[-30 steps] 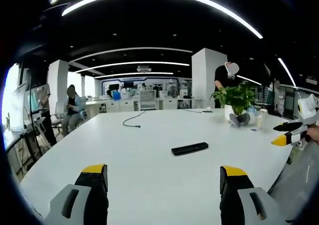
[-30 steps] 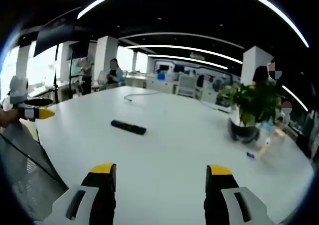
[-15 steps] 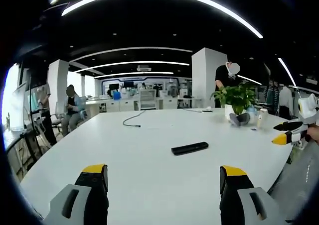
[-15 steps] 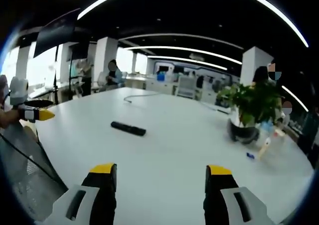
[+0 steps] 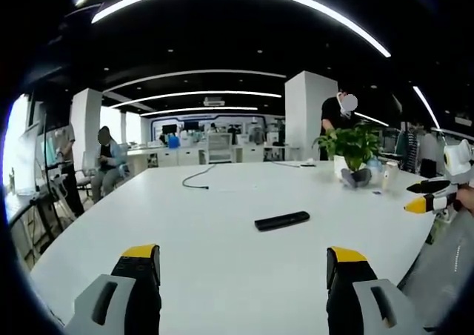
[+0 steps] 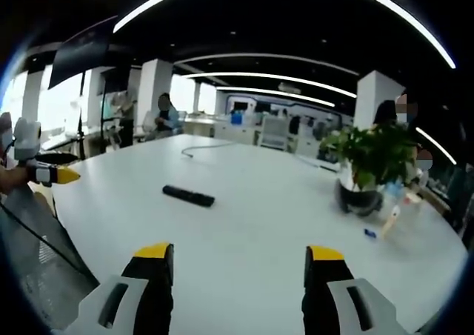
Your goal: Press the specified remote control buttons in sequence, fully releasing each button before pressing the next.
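A black remote control [image 5: 282,221] lies flat on the white table [image 5: 222,261], well ahead of my left gripper [image 5: 244,255], whose jaws stand wide apart with nothing between them. In the right gripper view the same remote control [image 6: 188,196] lies ahead and to the left of my right gripper [image 6: 238,251], also open and empty. The right gripper [image 5: 427,198] pokes in at the far right of the left gripper view, its yellow tips close together. At the left edge of the right gripper view the left gripper [image 6: 50,173] reaches in, held by a hand.
A potted plant [image 5: 352,156] stands at the table's far right, potted plant [image 6: 367,168] with small bottles beside it. A dark cable [image 5: 197,178] lies at the far end. People sit and stand beyond the table.
The right gripper view has tilted slightly upward, so the remote and plant sit a little lower. Nothing on the table has moved.
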Available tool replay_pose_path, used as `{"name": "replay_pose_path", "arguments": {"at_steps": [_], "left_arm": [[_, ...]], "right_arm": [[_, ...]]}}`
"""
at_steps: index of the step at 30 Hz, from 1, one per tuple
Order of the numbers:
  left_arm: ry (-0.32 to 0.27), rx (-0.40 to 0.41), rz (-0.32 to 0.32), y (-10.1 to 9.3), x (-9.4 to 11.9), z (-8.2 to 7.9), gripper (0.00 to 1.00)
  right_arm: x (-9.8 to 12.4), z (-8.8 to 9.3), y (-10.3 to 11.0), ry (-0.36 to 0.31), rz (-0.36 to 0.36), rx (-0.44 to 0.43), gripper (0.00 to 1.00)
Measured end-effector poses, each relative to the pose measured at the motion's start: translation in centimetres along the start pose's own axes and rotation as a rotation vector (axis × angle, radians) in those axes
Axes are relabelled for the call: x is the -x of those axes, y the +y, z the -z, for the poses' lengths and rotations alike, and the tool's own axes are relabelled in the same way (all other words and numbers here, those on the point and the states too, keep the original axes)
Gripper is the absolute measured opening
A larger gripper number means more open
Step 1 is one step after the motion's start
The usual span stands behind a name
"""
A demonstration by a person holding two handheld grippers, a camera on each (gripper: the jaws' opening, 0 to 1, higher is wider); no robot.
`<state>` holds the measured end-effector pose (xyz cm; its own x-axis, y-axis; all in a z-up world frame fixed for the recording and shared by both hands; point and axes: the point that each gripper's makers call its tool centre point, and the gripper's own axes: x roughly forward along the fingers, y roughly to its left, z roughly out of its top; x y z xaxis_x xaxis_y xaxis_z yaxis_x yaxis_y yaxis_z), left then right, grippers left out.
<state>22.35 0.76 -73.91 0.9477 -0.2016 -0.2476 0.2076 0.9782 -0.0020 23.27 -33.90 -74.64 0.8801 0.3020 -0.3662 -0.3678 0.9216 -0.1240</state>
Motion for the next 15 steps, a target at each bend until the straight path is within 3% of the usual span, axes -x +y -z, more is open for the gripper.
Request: {"name": "replay_pose_path", "arguments": {"at_steps": [7, 11, 15], "left_arm": [[-0.003, 0.008, -0.005, 0.1, 0.0, -0.1, 0.96], [-0.048, 0.042, -0.01, 0.4, 0.2, -0.8, 0.98], [-0.076, 0.072, -0.004, 0.2, 0.3, -1.3, 1.0]], "right_arm": [[0.0, -0.6, -0.1, -0.032, -0.002, -0.023, 0.74], [0.1, -1.4, -0.2, -0.078, -0.002, -0.039, 0.81], [0.1, -1.4, -0.3, -0.08, 0.003, -0.042, 0.82]]}}
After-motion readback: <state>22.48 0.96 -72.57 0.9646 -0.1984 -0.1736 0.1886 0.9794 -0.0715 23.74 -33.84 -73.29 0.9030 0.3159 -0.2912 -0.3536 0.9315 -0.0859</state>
